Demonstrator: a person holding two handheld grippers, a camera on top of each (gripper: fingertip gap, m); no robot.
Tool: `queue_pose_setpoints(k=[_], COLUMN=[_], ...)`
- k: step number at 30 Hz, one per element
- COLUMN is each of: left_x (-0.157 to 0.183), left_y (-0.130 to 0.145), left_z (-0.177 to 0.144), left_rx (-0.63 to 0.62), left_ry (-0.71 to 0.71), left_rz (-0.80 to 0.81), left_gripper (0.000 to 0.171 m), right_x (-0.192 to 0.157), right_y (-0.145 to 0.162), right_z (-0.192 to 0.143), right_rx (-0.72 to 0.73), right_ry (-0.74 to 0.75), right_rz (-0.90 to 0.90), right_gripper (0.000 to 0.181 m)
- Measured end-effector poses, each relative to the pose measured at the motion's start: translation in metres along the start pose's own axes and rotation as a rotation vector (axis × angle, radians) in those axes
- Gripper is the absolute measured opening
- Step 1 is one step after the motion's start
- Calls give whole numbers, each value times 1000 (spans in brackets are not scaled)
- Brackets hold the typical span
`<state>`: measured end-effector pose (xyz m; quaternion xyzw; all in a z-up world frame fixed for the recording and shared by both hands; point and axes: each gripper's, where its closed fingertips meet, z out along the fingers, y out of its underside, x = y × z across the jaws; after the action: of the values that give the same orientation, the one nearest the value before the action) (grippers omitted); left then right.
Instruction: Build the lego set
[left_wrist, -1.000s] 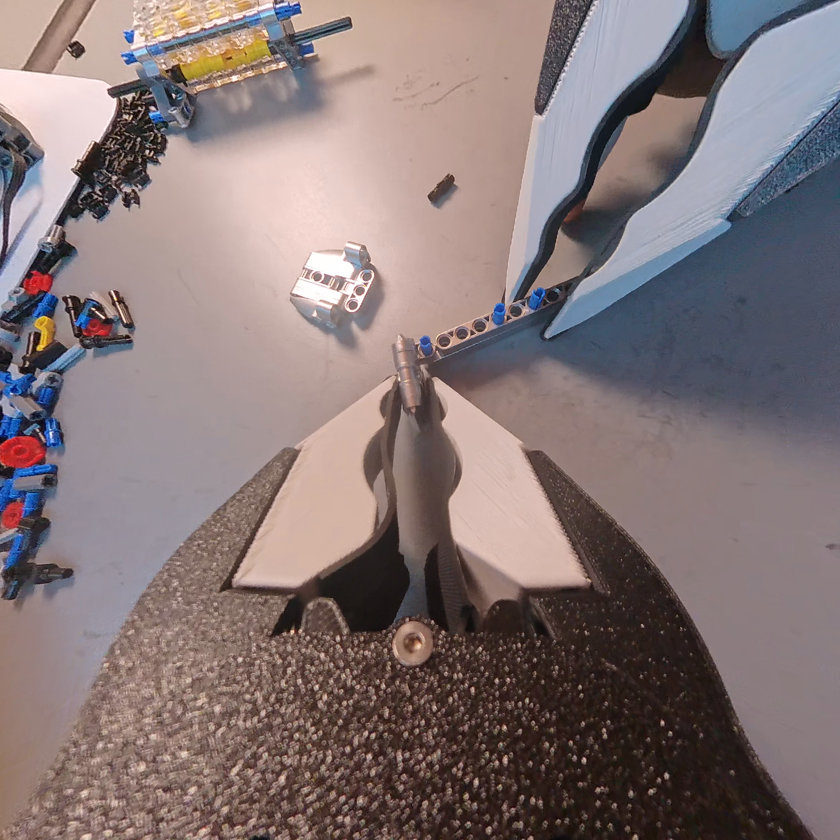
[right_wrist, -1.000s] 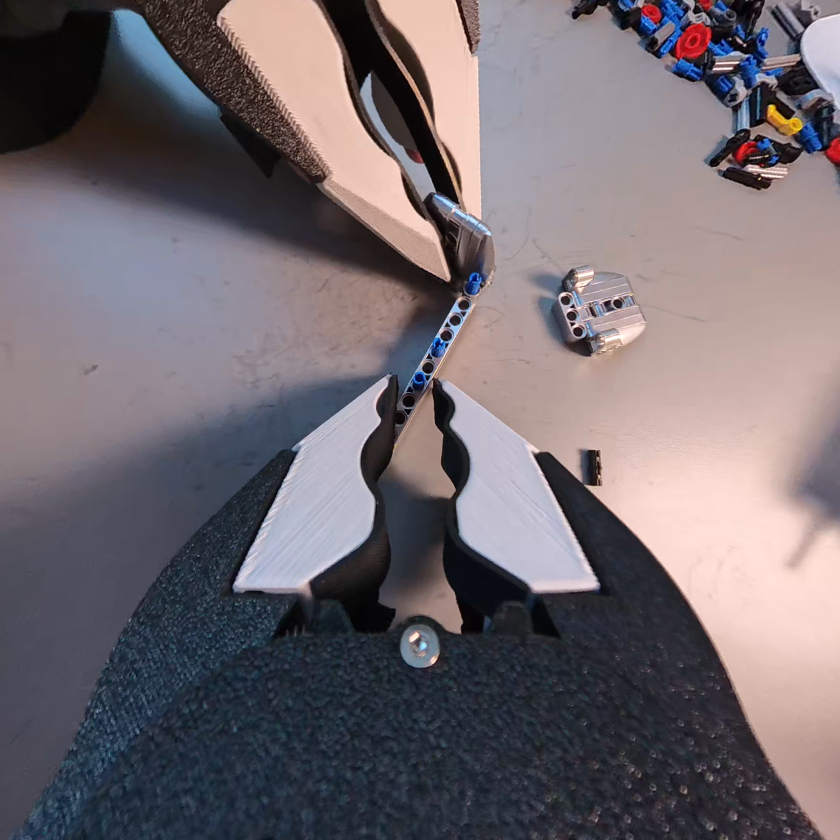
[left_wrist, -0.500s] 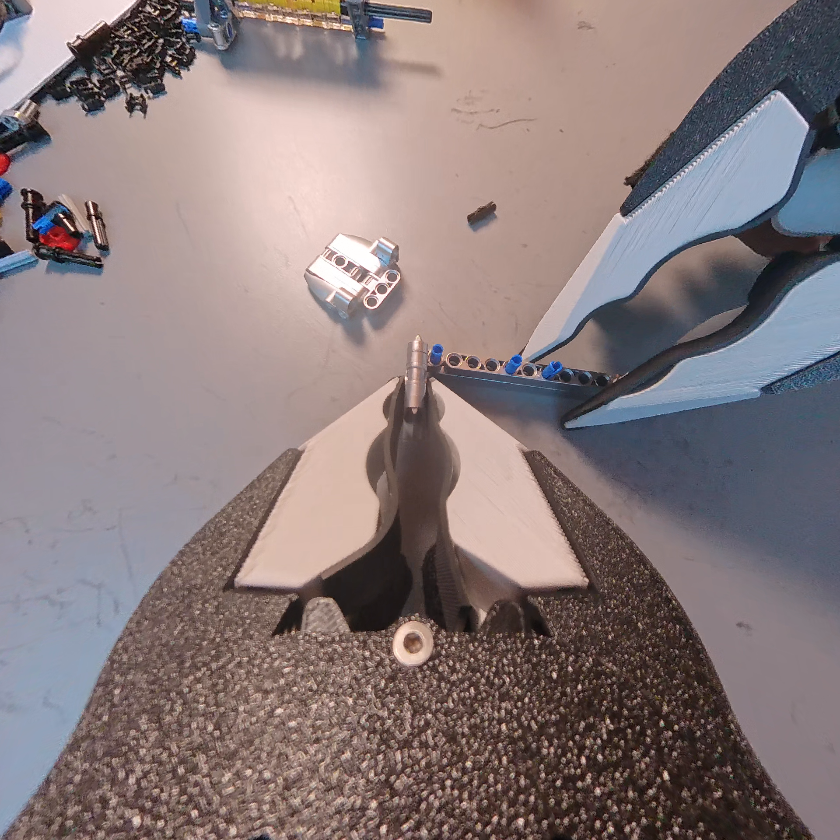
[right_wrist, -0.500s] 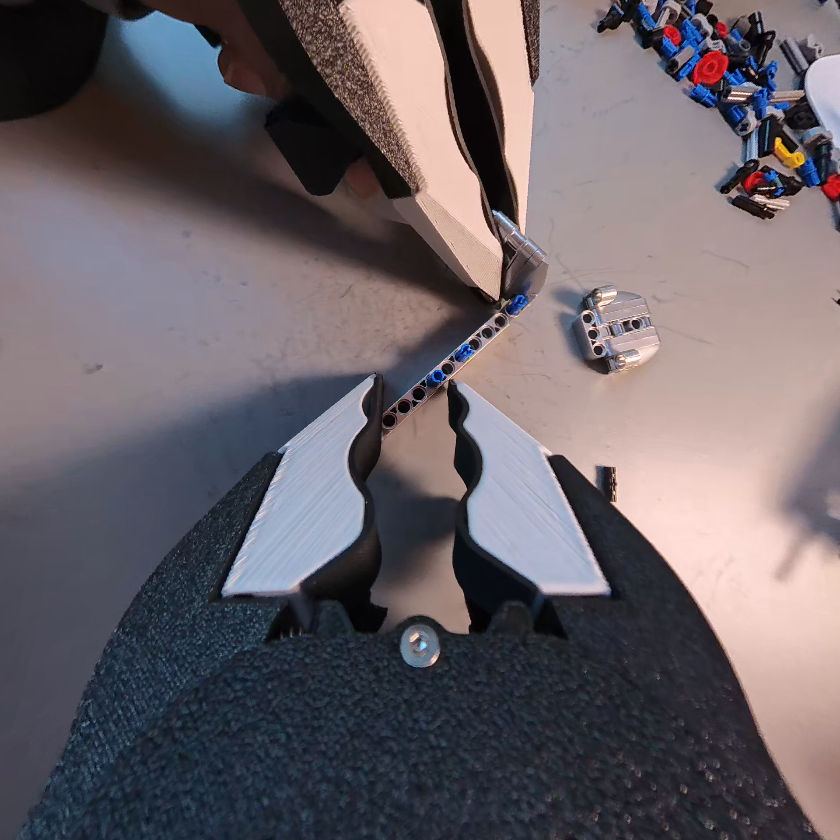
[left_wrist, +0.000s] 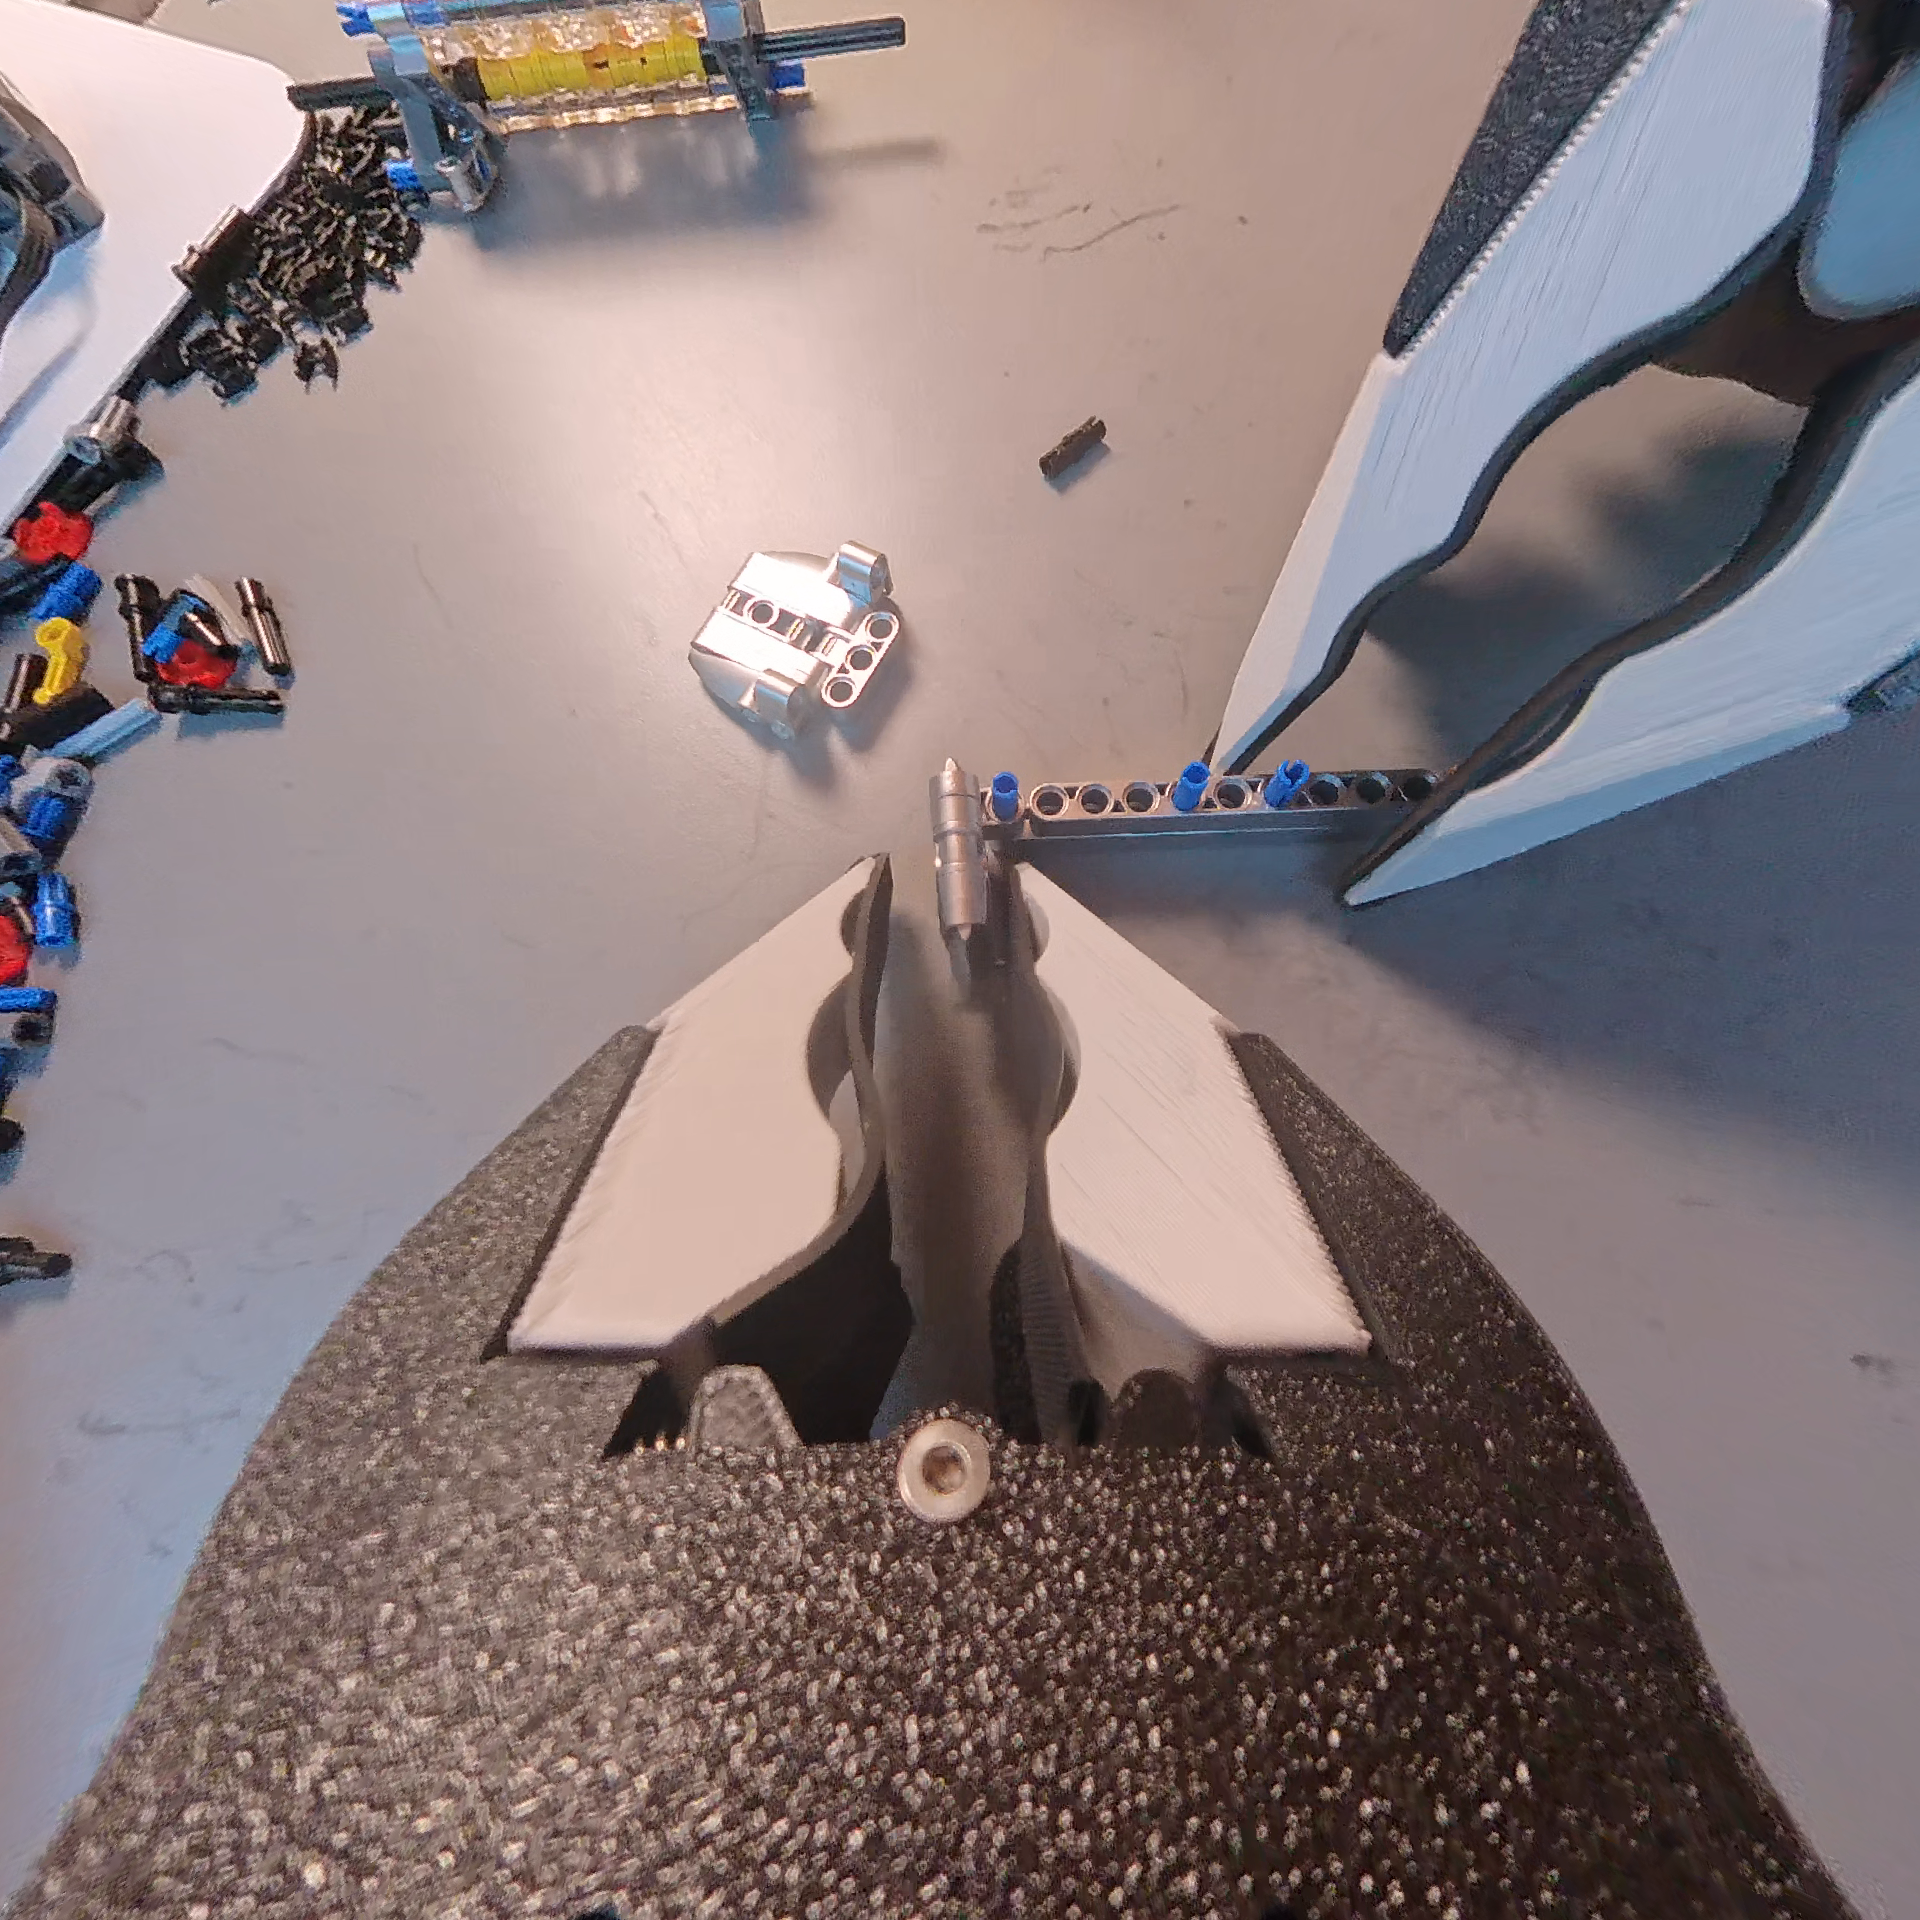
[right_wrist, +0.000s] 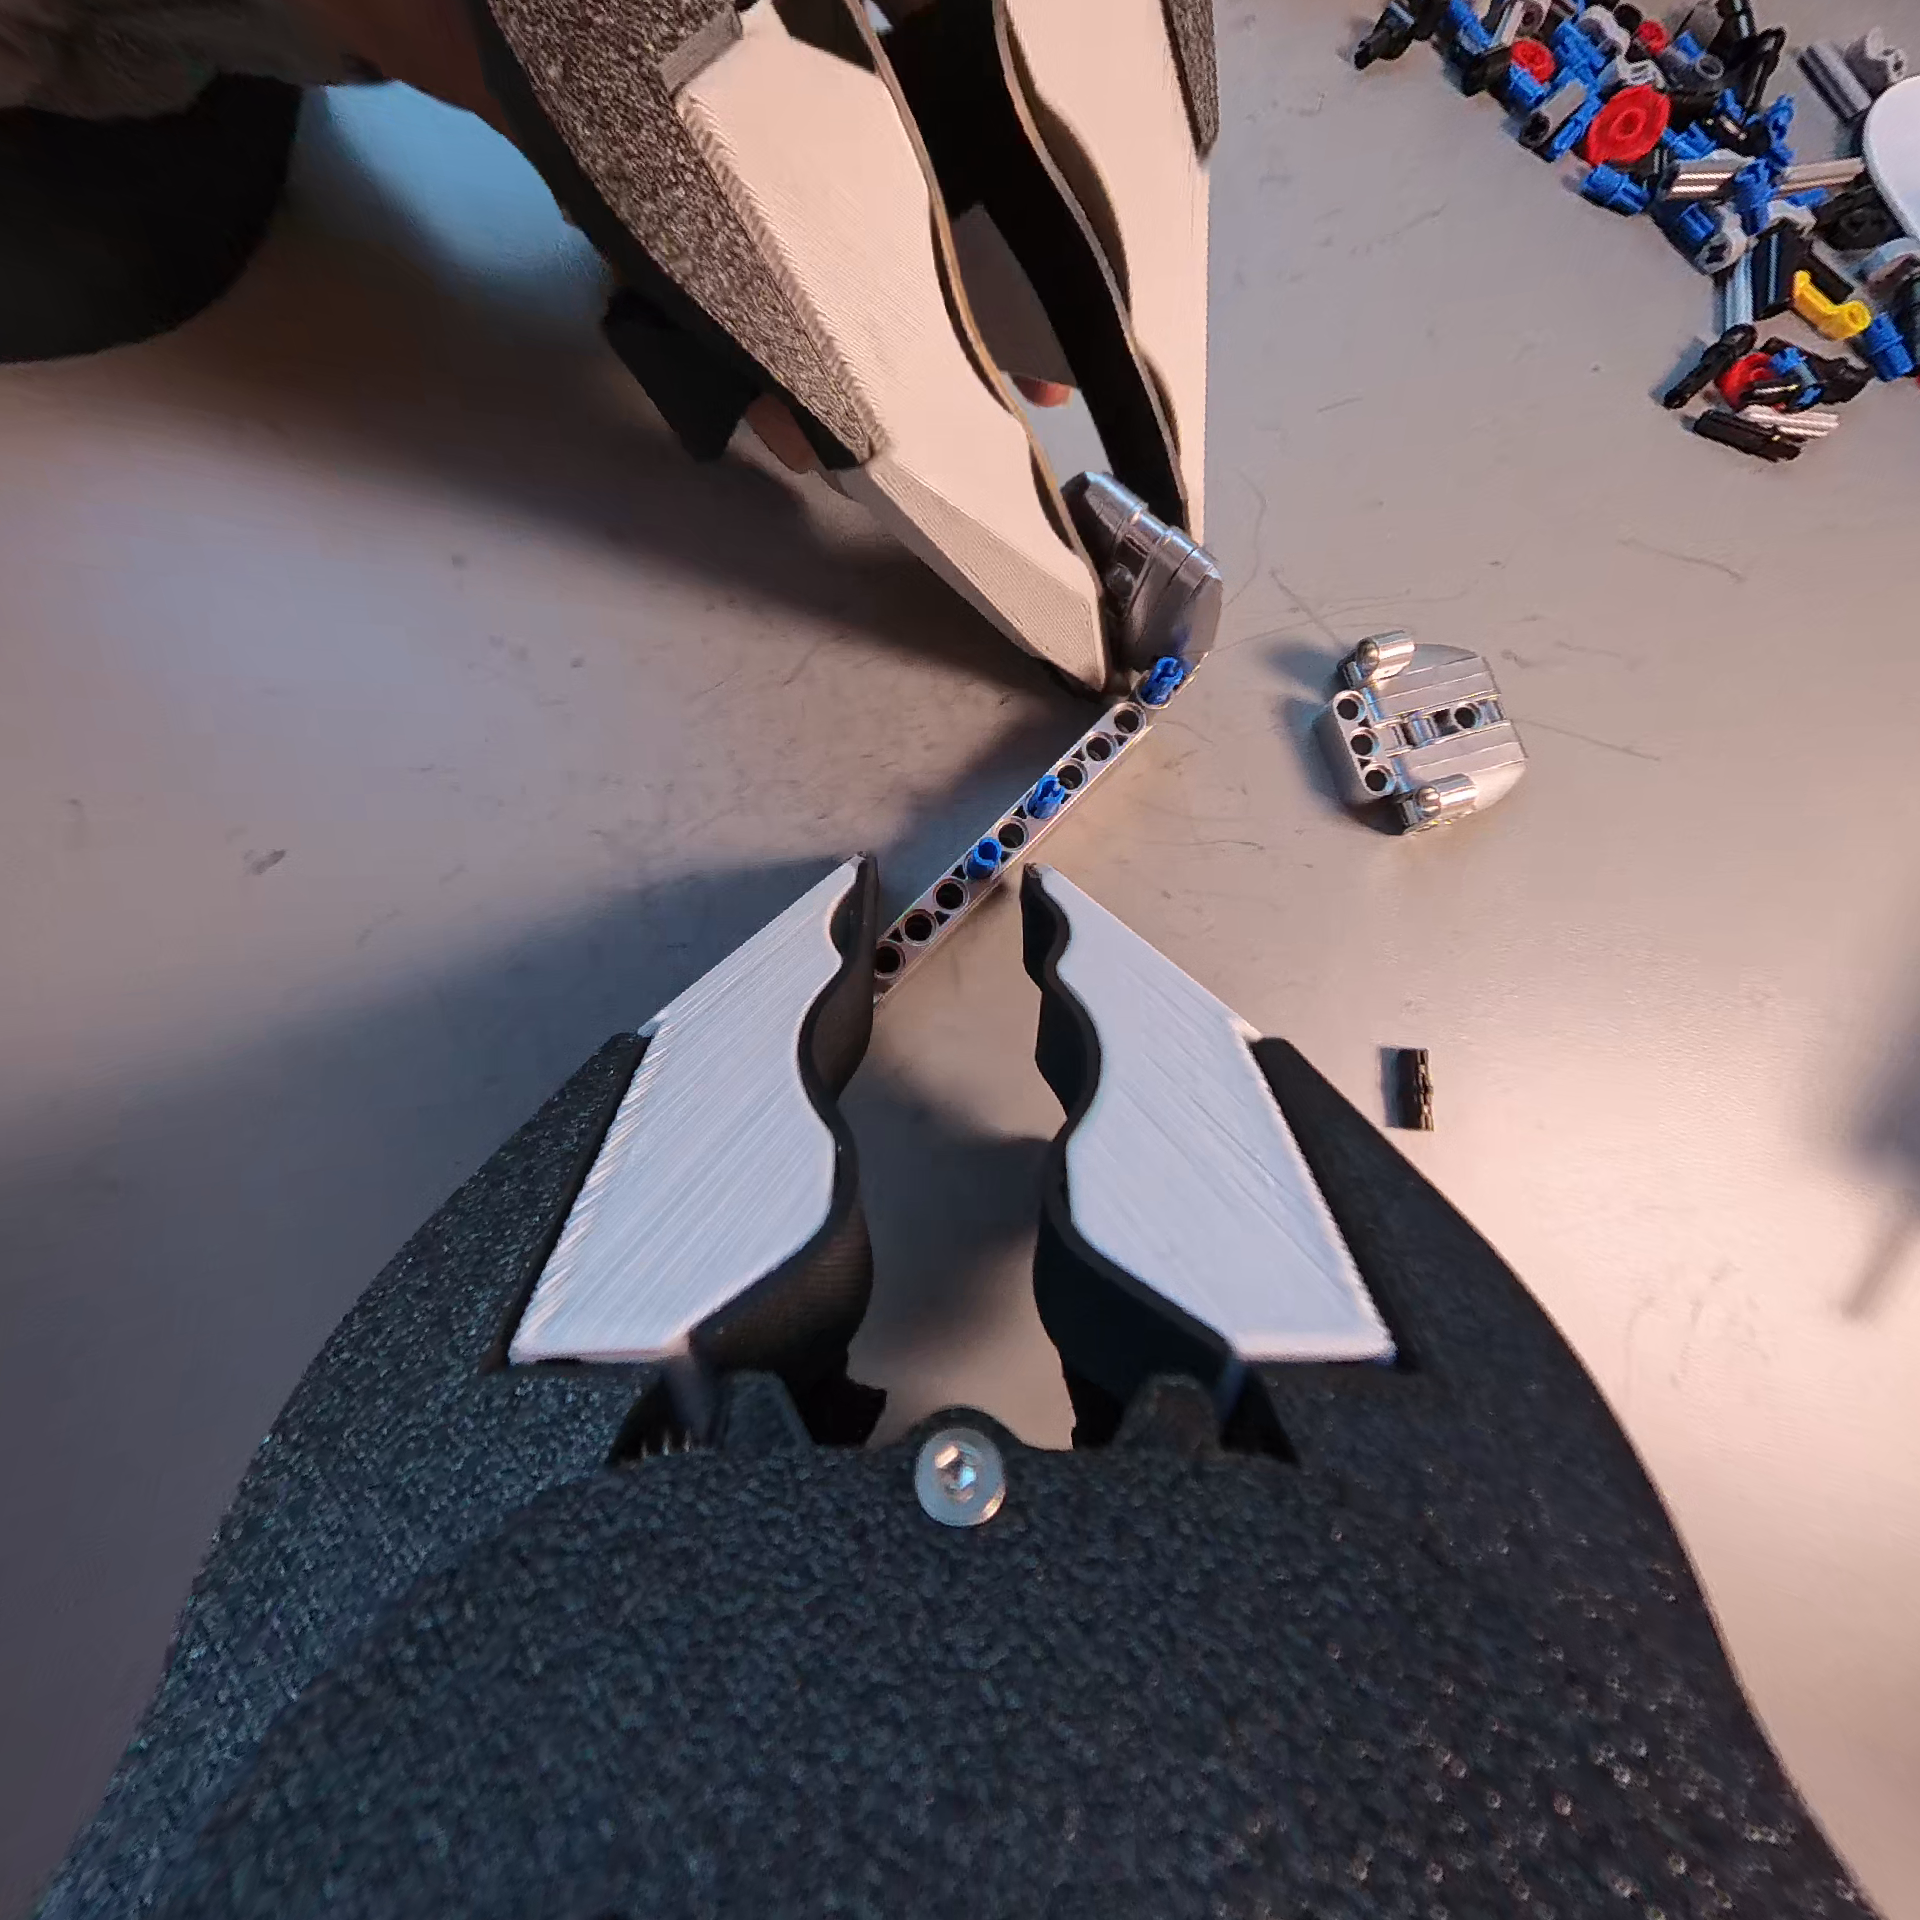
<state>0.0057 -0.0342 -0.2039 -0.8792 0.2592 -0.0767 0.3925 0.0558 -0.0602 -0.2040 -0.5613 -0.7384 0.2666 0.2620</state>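
1. Left gripper (left_wrist: 951, 883): jaws clamped on a silver curved panel piece (left_wrist: 958, 854), joined to the end of a grey perforated beam (left_wrist: 1164, 805) with blue pins.
2. Right gripper (right_wrist: 940, 883): jaws parted, straddling the beam's opposite end on the table (right_wrist: 416, 727).
3. Second silver panel (right_wrist: 1423, 738) lies nearby, apart.

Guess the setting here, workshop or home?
Probably a workbench for toy-brick building, which room I can't tell: a grey table, a pile of small loose parts, a half-built model, and a holed beam.
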Motion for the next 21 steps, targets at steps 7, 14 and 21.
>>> queue_pose_setpoints(k=[7,14,21], left_x=[-3,-5,-20], left_y=[-1,-9,-52], left_z=[-7,-12,-48], left_rx=[30,101,424], left_ry=[42,29,48], left_rz=[3,59,-73], left_gripper=[19,20,29], right_x=[-3,-4,38], right_y=[0,-14,-60], right_z=[-1,-12,-53], right_rx=[5,109,503], right_ry=[-37,-93,28], right_rz=[23,65,125], right_gripper=[24,32,48])
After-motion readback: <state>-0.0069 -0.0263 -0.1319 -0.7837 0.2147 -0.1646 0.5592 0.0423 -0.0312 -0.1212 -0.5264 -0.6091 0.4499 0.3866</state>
